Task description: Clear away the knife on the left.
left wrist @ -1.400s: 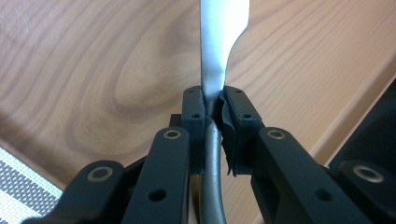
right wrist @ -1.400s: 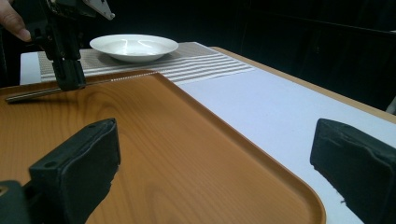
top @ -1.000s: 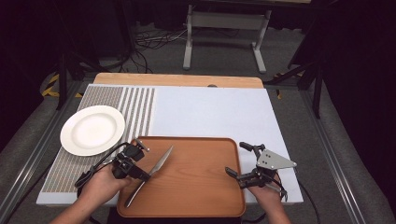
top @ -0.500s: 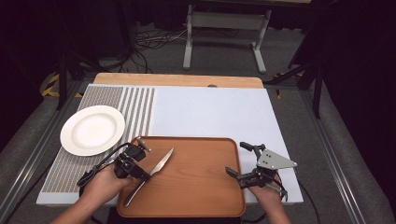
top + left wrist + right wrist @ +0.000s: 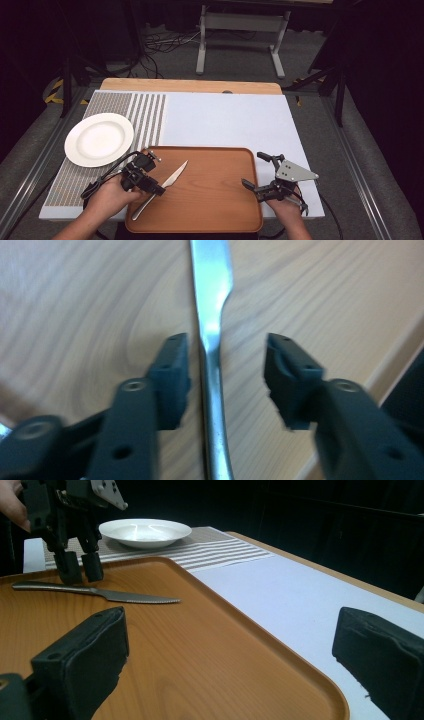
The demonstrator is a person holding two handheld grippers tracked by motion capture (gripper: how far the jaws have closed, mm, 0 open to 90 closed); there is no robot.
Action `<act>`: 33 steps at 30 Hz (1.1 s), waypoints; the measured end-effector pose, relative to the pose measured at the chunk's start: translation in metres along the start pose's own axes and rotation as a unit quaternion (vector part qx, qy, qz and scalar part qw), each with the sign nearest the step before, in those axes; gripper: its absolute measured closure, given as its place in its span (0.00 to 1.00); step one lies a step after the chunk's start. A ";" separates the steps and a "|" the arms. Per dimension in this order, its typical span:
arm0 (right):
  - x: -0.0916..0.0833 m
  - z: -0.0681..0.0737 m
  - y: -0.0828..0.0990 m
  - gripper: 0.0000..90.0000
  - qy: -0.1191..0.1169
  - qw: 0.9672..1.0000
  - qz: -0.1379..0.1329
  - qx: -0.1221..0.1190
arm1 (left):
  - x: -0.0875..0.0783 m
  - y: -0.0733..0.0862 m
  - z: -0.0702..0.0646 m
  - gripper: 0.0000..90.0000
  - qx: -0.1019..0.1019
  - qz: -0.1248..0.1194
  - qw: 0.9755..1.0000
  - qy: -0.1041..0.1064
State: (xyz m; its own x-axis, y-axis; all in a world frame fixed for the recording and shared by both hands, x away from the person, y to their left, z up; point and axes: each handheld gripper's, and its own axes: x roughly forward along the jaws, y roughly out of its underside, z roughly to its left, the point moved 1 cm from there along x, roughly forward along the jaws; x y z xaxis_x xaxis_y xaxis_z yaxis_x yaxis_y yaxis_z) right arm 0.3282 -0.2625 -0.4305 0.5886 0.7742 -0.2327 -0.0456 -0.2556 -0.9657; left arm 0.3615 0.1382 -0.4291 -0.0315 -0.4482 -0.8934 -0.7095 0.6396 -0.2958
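In the high view, a table knife [image 5: 167, 184] lies flat on the wooden tray [image 5: 210, 200] in the lower middle of the frame, its blade pointing toward the upper right and its handle running down toward the tray's lower left corner. The left gripper [image 5: 156, 189] sits over the knife's handle at the left part of the tray, held by the person's left hand [image 5: 107, 197] coming in from the bottom left. Its jaws have just been opening: in the left gripper view the knife [image 5: 212, 355] lies between the two black jaws with a gap on either side, so the gripper [image 5: 226, 375] is released and the knife rests on the tray.

The right gripper [image 5: 252, 177] is at the lower right of the high view, beside the tray's right edge, with the right hand [image 5: 285, 207] below it. In the right gripper view its jaws stand wide apart with nothing between them, one over the tray [image 5: 200, 655] and one over the white mat [image 5: 280, 595].

A white plate [image 5: 99, 139] sits at the left of the frame on the striped part of the mat [image 5: 225, 120], well apart from the knife. The mat covers the desk [image 5: 190, 85], whose wooden edge shows along the top.
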 end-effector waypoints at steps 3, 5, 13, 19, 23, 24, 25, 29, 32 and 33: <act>0.000 0.000 0.000 0.02 -0.002 1.000 0.000 -0.001 | -0.003 0.000 -0.003 0.50 0.032 -0.015 0.999 -0.009; 0.000 0.000 0.000 0.02 -0.002 1.000 0.001 -0.001 | -0.004 0.001 -0.007 0.41 0.064 -0.035 0.997 -0.020; 0.000 0.000 0.000 0.02 -0.001 1.000 0.000 -0.001 | -0.005 0.005 -0.017 0.54 0.146 -0.081 0.986 -0.030; 0.000 0.001 0.000 0.02 -0.003 1.000 0.000 -0.002 | -0.003 0.006 -0.024 0.92 0.212 -0.069 0.974 -0.049; 0.000 0.001 0.000 0.02 -0.004 1.000 -0.001 -0.003 | 0.004 0.005 -0.027 1.00 0.225 -0.054 0.971 -0.054; 0.001 0.001 0.000 0.02 -0.004 1.000 -0.001 -0.004 | 0.005 0.004 -0.027 1.00 0.231 -0.049 0.970 -0.057; 0.001 0.001 0.000 0.02 -0.004 1.000 0.000 -0.005 | 0.007 0.003 -0.028 1.00 0.235 -0.047 0.969 -0.058; 0.001 0.001 0.000 0.02 -0.004 1.000 -0.001 -0.004 | 0.013 0.001 -0.028 1.00 0.244 -0.034 0.968 -0.058; 0.000 0.001 0.000 0.02 -0.003 1.000 -0.002 -0.002 | 0.019 0.000 -0.028 1.00 0.254 -0.022 0.965 -0.065; 0.000 0.001 0.000 0.02 -0.003 1.000 -0.001 -0.001 | 0.020 -0.001 -0.028 1.00 0.255 -0.020 0.964 -0.067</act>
State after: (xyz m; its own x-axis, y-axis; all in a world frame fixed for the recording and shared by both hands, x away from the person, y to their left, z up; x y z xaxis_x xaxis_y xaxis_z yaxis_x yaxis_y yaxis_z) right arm 0.3275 -0.2622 -0.4308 0.5841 0.7782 -0.2309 -0.0421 -0.2550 -0.9660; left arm 0.3415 0.1116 -0.4371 0.1033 -0.4158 -0.9036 -0.2691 0.8629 -0.4278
